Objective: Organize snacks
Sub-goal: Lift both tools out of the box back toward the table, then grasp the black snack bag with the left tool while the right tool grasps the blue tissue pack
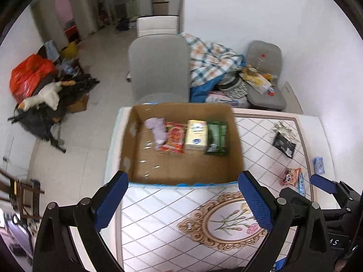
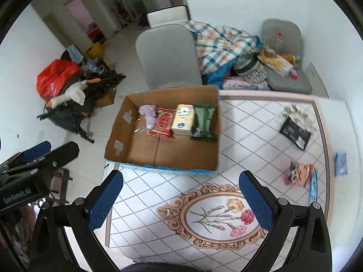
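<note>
Brown cardboard makes the box (image 2: 181, 156), and it sits on the left part of the tiled table (image 2: 249, 122). Four snacks already lie in a row at its far wall: a purple packet (image 2: 148, 113), a red packet (image 2: 162, 122), a pale yellow carton (image 2: 183, 119) and a green packet (image 2: 204, 122).

Four more snacks wait outside the box, all on the right side of the table. There is a black packet (image 2: 295, 131), an orange packet (image 2: 299, 173), a thin blue packet (image 2: 313, 187) touching the orange one, and a small blue packet (image 2: 341, 160) near the table edge.

The right gripper (image 2: 180, 200) has its jaws wide apart and holds nothing. The left gripper (image 1: 181, 200) is wide apart too and holds nothing.

The orange packet lies ahead and to the right of the right gripper. It looks like the nearest snack. The right hand is on that side, so it is probably the better one to reach. The thin blue packet runs long from near to far, so the jaws would fit across its narrow width.
</note>
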The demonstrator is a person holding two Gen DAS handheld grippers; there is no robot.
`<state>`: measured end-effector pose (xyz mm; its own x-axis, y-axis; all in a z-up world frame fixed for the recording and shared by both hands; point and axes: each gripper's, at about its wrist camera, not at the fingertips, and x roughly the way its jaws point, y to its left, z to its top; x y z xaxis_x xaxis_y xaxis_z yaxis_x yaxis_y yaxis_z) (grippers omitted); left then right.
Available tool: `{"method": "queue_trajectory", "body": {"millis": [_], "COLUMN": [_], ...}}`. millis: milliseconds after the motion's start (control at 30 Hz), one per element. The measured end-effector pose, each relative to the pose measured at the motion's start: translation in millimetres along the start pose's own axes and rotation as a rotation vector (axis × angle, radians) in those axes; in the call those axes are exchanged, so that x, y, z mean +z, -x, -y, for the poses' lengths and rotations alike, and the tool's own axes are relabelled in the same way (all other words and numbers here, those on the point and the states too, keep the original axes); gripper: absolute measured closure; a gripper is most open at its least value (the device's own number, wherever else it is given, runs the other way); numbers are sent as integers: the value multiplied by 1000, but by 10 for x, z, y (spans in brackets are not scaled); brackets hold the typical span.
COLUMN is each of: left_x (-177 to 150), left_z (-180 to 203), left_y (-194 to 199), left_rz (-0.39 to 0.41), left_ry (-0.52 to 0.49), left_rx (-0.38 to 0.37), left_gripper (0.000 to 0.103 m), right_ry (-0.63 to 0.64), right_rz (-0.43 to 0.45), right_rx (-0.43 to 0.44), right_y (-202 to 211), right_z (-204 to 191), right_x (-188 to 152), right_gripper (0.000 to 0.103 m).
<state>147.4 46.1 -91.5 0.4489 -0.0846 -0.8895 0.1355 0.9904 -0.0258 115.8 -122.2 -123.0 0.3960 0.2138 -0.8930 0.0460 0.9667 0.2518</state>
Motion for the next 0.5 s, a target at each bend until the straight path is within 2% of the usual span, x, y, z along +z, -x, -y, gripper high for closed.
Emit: {"method": "queue_trajectory", "body": {"millis": [100, 267, 400, 500], "left_x": [93, 254, 410, 515], "left_z": [362, 1227, 1862, 2360], "left_y": [-160, -619, -1254, -1881], "left_rz": [-22, -91, -253, -423], "left_ry": [-61, -165, -157, -95], "left_rx": [-23, -92, -192, -283], "left_gripper": [4, 4, 4, 4], "right_ry": [-65, -233, -380, -473], "right_rz": [0, 14, 18, 0], "right_rx": [-44, -155, -235, -296], "right_y": [62, 210, 262, 225], "right_z": [447, 1522, 2484, 3263], "right_x": [-4, 2, 19, 20], "right_gripper": [0, 0, 0, 0]}}
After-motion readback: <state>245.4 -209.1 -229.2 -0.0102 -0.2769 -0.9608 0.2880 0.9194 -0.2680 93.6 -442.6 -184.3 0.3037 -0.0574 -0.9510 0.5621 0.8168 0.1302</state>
